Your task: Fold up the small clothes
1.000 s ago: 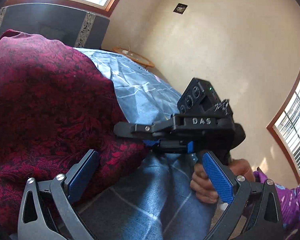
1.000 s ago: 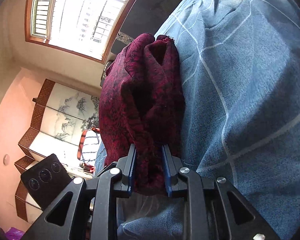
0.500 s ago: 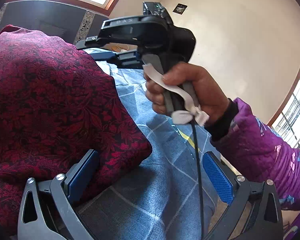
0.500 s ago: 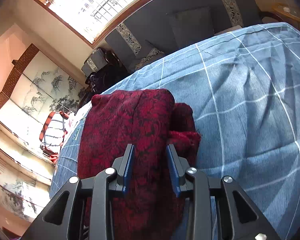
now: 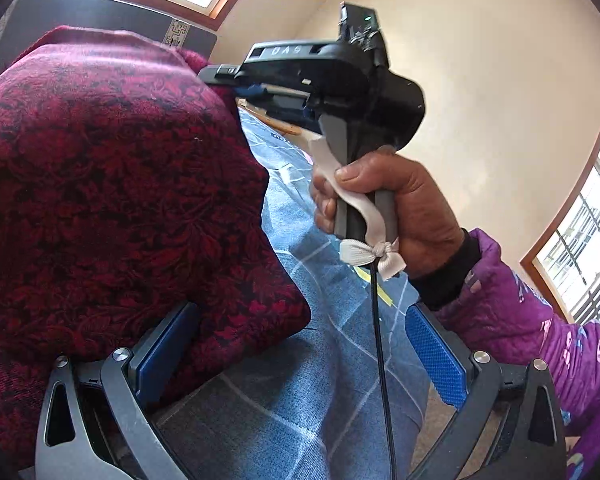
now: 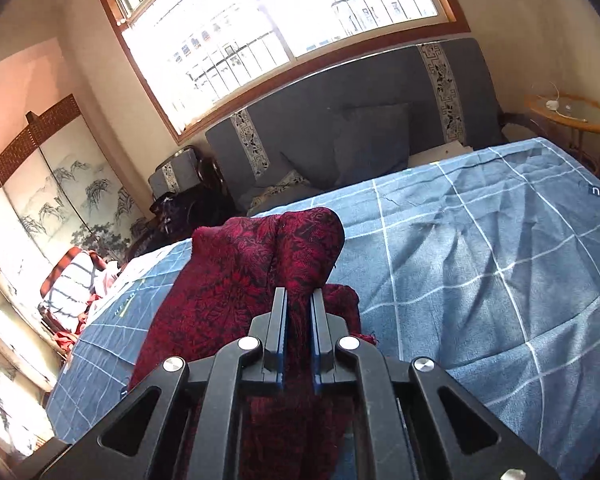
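The dark red patterned knitted garment (image 6: 260, 280) runs between and beneath the right gripper (image 6: 299, 334), so its near end is hidden; the fingers are pressed together on a fold, with the rest draped ahead onto the blue checked bedspread (image 6: 480, 260). The left gripper (image 5: 300, 364) is spread wide, one blue pad touching the garment's edge at its left, while the person's hand (image 5: 396, 208) blocks the view ahead.

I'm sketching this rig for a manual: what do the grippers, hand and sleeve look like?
Both grippers are black with blue textured pads: the left gripper and the right gripper. The right one has a grey handle, raised "DAS" lettering, a white tied strap and a thin black cable. The hand is bare, with a purple patterned sleeve and a black cuff.
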`<state>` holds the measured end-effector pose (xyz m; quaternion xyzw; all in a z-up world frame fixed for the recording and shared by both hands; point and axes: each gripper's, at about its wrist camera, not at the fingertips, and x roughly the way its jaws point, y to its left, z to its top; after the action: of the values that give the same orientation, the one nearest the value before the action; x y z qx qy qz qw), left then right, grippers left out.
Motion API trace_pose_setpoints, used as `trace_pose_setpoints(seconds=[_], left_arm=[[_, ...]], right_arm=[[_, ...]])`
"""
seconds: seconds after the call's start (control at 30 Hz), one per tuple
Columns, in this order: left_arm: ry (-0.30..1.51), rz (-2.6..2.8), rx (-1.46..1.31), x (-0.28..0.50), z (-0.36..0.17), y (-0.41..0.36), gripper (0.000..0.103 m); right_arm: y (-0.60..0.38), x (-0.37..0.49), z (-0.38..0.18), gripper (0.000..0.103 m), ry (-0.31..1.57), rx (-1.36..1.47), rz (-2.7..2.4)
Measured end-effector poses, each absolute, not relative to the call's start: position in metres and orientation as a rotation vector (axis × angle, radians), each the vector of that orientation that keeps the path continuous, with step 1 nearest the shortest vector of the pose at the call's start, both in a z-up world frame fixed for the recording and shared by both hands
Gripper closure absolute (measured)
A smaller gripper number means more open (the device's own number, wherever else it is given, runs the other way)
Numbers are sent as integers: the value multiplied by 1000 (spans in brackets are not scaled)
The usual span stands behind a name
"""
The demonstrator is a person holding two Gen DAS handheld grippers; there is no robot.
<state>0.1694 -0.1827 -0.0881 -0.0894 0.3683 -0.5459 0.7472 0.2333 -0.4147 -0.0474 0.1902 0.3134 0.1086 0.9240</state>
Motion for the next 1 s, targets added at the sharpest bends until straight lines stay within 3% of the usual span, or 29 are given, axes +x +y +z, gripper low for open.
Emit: trace_pose_setpoints(seconds=[0.23, 0.33, 0.6, 0.8, 1.0], left_arm=[[804, -1197, -201, 172, -89, -179, 1], [805, -1203, -215, 178, -93, -177, 1], [803, -1197, -202, 176, -93, -178, 1], [802, -1197, -201, 174, -92, -181, 1], [800, -1196, -199, 174, -93, -181, 1]], right_arm=[[-419, 279, -113, 94, 810, 454, 200], [-423, 277, -127, 94, 800, 507, 208], [-429, 274, -117, 82, 777, 552, 260], [-429, 233, -64, 82, 591, 525, 346], [-373, 213, -73, 83, 725, 216, 414]])
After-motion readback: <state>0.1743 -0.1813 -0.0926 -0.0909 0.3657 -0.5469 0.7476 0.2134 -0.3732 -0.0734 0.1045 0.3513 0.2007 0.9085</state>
